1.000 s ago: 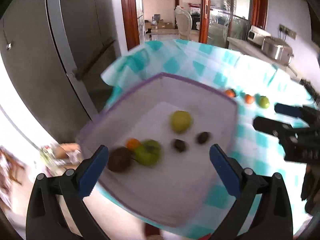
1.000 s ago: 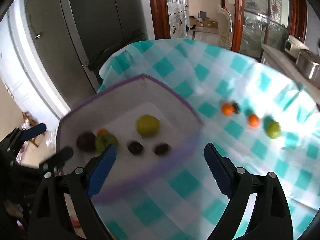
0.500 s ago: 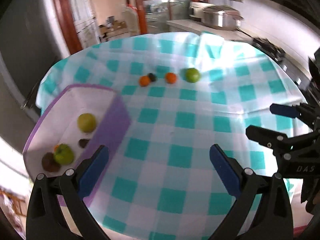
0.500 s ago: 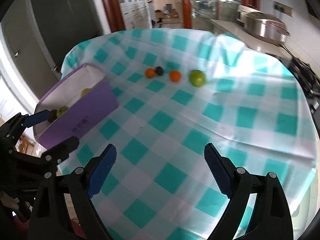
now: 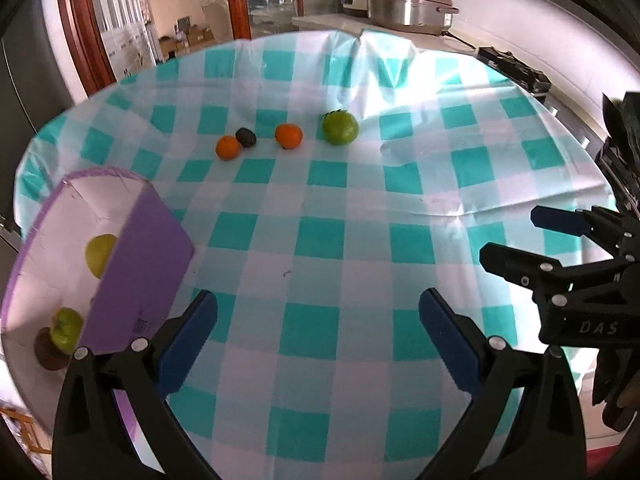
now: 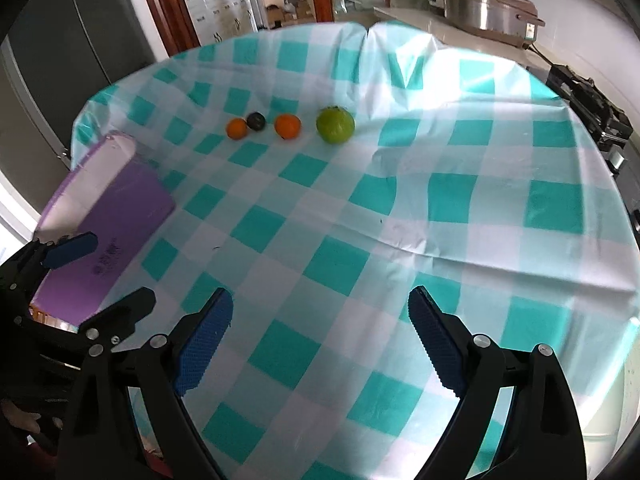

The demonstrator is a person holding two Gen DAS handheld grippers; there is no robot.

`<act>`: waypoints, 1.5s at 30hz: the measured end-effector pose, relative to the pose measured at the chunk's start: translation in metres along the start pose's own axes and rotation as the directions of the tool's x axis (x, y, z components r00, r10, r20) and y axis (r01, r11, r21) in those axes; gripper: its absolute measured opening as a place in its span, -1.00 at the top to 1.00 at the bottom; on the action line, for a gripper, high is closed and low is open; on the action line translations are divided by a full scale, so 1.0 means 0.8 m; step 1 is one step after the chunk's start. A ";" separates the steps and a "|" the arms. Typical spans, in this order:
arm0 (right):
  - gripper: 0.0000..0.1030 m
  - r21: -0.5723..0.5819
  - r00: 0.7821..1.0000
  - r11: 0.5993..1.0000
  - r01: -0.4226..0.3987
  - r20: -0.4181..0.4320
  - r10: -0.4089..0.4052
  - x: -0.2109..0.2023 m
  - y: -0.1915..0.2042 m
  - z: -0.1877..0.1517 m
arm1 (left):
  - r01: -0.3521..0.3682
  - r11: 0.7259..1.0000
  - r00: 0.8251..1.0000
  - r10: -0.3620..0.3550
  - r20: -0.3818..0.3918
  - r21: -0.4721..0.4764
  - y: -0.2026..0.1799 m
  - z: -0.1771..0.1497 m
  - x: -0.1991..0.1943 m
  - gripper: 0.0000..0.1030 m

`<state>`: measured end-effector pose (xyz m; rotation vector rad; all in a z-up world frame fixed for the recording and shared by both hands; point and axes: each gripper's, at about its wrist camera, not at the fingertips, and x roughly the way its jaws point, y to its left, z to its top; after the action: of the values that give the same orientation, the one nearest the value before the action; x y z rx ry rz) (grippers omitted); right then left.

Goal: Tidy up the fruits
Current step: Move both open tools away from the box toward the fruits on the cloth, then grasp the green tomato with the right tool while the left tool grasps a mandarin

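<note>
A purple box (image 5: 144, 264) stands at the table's left edge; inside show a yellow-green fruit (image 5: 98, 254), a green fruit (image 5: 66, 328) and a dark brown one (image 5: 46, 354). On the checked cloth at the far middle lie a green fruit (image 5: 340, 128), two small oranges (image 5: 288, 136) (image 5: 227, 147) and a dark fruit (image 5: 246, 137); the same row shows in the right wrist view, with the green fruit (image 6: 335, 124) rightmost. My left gripper (image 5: 318, 336) is open and empty over the near cloth. My right gripper (image 6: 320, 332) is open and empty; it also shows at the right (image 5: 520, 236).
The table wears a teal-and-white checked cloth (image 5: 320, 240) with creases at the right. A counter with a steel cooker (image 5: 412, 8) stands behind. A dark fridge (image 6: 60, 60) and a doorway lie at the far left.
Both views have swung from looking down into the purple box to the right, over the cloth. The box has gone to the left edge and the loose fruit row has come into the middle.
</note>
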<state>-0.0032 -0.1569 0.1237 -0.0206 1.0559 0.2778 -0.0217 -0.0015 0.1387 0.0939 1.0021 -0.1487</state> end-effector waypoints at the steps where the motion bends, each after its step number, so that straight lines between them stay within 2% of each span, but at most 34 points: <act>1: -0.68 -0.002 1.000 1.000 0.010 -0.010 -0.010 0.013 0.000 0.007 | 0.007 1.000 1.000 -0.007 -0.009 -0.011 0.008 0.006 0.014 -0.96; 4: -0.68 0.002 0.999 0.999 0.041 -0.035 -0.041 0.046 -0.004 0.031 | 0.025 0.999 0.999 -0.027 -0.037 -0.040 0.028 0.028 0.053 -0.96; 10: -0.68 0.037 0.993 0.996 0.083 -0.083 -0.080 0.117 -0.010 0.093 | 0.070 0.996 0.997 -0.072 -0.039 -0.049 0.052 0.073 0.119 -0.96; 18: -0.68 0.033 0.987 0.996 0.087 -0.142 -0.081 0.213 0.009 0.166 | 0.095 0.984 0.991 -0.107 -0.074 -0.152 0.099 0.086 0.186 -0.95; 20: -0.68 0.034 0.985 0.995 0.089 -0.154 -0.082 0.233 0.011 0.178 | 0.128 0.979 0.987 -0.142 -0.080 -0.156 0.103 0.088 0.201 -0.93; 24: -0.68 0.000 0.983 0.992 0.125 -0.135 -0.124 0.270 0.016 0.210 | 0.142 0.974 0.986 -0.155 -0.065 -0.174 0.105 0.099 0.219 -0.93; 28: -0.68 0.024 0.978 0.987 0.158 -0.144 -0.153 0.302 0.002 0.238 | 0.143 0.963 0.985 -0.161 -0.061 -0.229 0.115 0.121 0.248 -0.93; 32: -0.66 0.036 0.981 0.991 0.129 -0.153 -0.122 0.328 -0.006 0.257 | 0.126 0.961 0.988 -0.144 -0.056 -0.246 0.120 0.148 0.276 -0.93; 33: -0.35 0.027 0.981 0.992 0.120 -0.156 -0.114 0.332 -0.005 0.257 | 0.122 0.961 0.989 -0.140 -0.056 -0.248 0.121 0.153 0.281 -0.93; 34: -0.14 0.017 0.981 0.992 0.123 -0.155 -0.119 0.332 -0.004 0.256 | 0.119 0.960 0.989 -0.137 -0.056 -0.253 0.121 0.161 0.289 -0.93; 35: -0.13 0.011 0.981 0.991 0.133 -0.147 -0.130 0.329 -0.005 0.255 | 0.119 0.960 0.989 -0.137 -0.056 -0.255 0.120 0.167 0.294 -0.93; 37: -0.13 0.071 0.987 0.991 0.113 -0.119 -0.104 0.313 -0.015 0.246 | 0.120 0.960 0.989 -0.137 -0.052 -0.252 0.116 0.180 0.305 -0.94; 41: -0.13 0.210 0.987 0.964 0.161 -0.060 -0.151 0.264 -0.049 0.222 | 0.112 0.982 0.991 -0.122 -0.056 -0.155 0.087 0.203 0.331 -0.93; 45: -0.13 0.269 0.984 0.946 0.178 -0.038 -0.175 0.222 -0.075 0.199 | 0.059 0.993 0.997 -0.063 -0.040 -0.101 0.068 0.232 0.353 -0.93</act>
<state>0.2289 -0.1525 0.0424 0.1298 1.0907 -0.0317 0.2917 0.0020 0.0002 -0.0249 1.0546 -0.1530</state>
